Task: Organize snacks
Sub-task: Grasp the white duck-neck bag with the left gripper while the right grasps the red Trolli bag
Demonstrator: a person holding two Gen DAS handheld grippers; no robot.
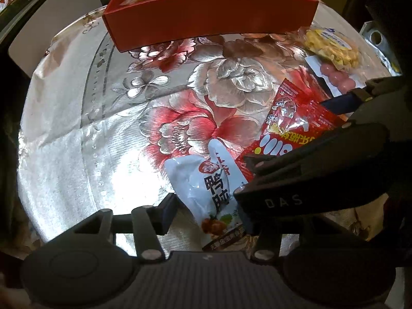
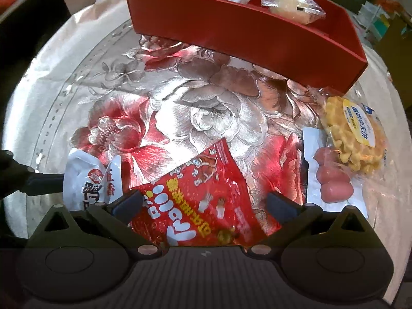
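The right gripper (image 2: 203, 203) hangs open astride the red packet (image 2: 203, 200), which lies at six o'clock from the red tray (image 2: 244, 33); centre the pads, then squeeze gently.

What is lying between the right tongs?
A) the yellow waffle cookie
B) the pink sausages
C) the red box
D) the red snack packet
D: in the right wrist view the red snack packet lies between the two open fingers of the right tongs, which do not press on it.
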